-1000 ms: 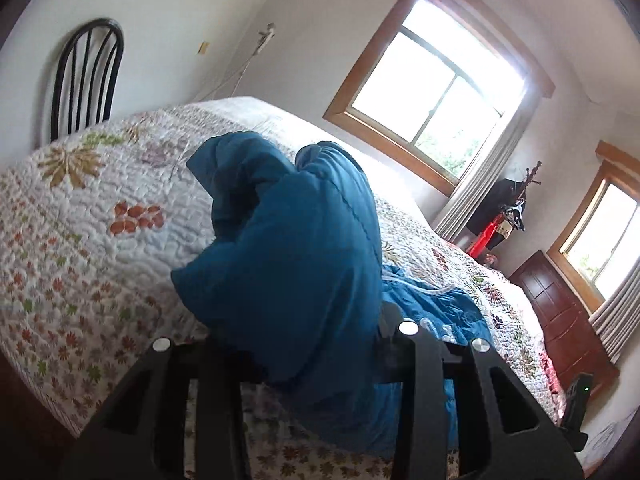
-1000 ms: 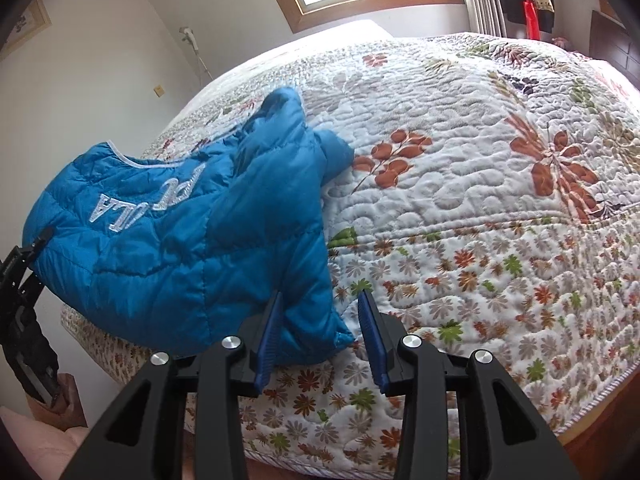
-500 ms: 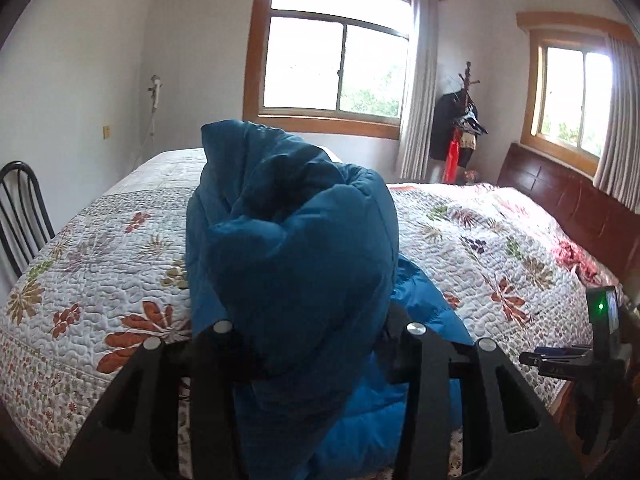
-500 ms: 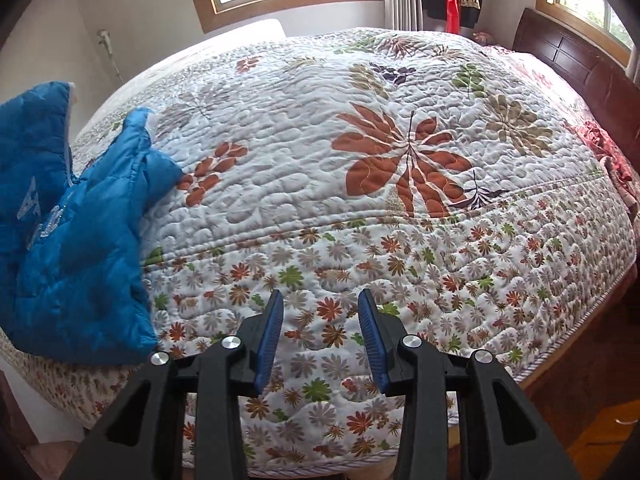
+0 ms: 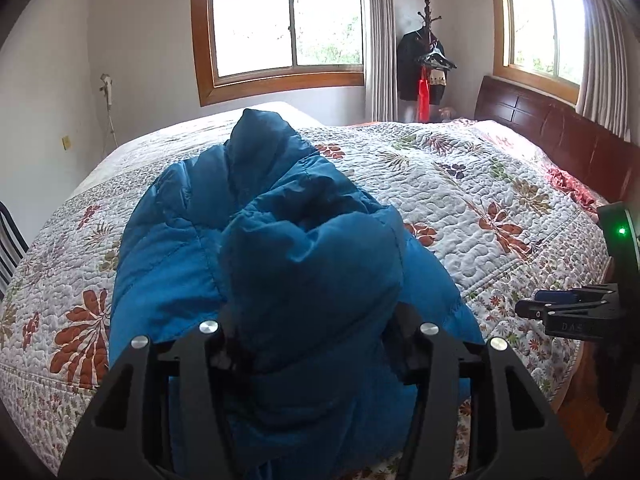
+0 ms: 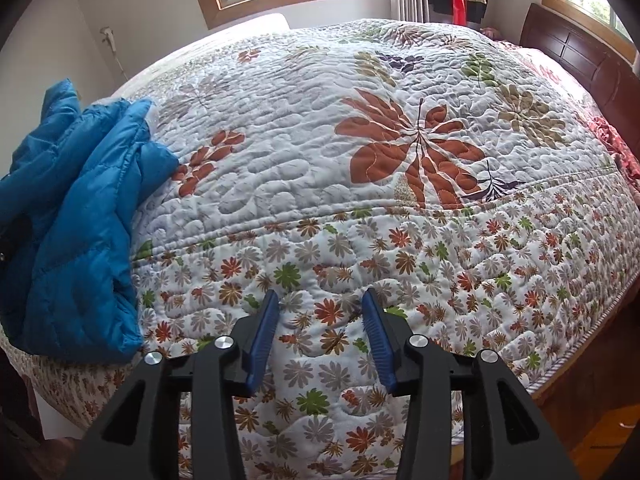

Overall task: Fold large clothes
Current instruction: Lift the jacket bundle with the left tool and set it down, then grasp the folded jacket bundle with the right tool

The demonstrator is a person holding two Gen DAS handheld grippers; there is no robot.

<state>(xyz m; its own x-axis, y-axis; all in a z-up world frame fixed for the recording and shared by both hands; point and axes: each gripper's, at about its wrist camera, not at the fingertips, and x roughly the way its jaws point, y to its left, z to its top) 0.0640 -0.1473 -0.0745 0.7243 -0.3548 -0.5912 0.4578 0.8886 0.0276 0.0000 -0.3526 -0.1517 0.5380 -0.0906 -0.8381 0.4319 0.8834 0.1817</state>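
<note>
Left wrist view showed the bed (image 5: 460, 200) under its floral quilt filling most of the room below the window (image 5: 286, 24), with a dark wooden headboard (image 5: 560, 136) along its far side. On the near corner of the bed lay the blue down jacket (image 5: 192, 248), bunched and puffed up, one thick fold rising between the fingers of the left tool (image 5: 316, 332). The jaws of that tool had just been opening with the fold still between them; whether the pads still pressed on the padding could not be told, since the fabric hid them. The right wrist view had the jacket (image 6: 76, 220) at the left edge of the bed, draped over the corner, and the right tool (image 6: 320, 332) well apart from it, hovering over bare quilt. Its blue-padded jaws had just been widening too and stood spread with nothing between them.

The step in hand looked like laying the lifted fold down. To do it well, the left tool should release only once the fold rested flat on the jacket's body, since down springs back. The right tool could then press the layer flat and catch the hem hanging off the bed's edge.
</note>
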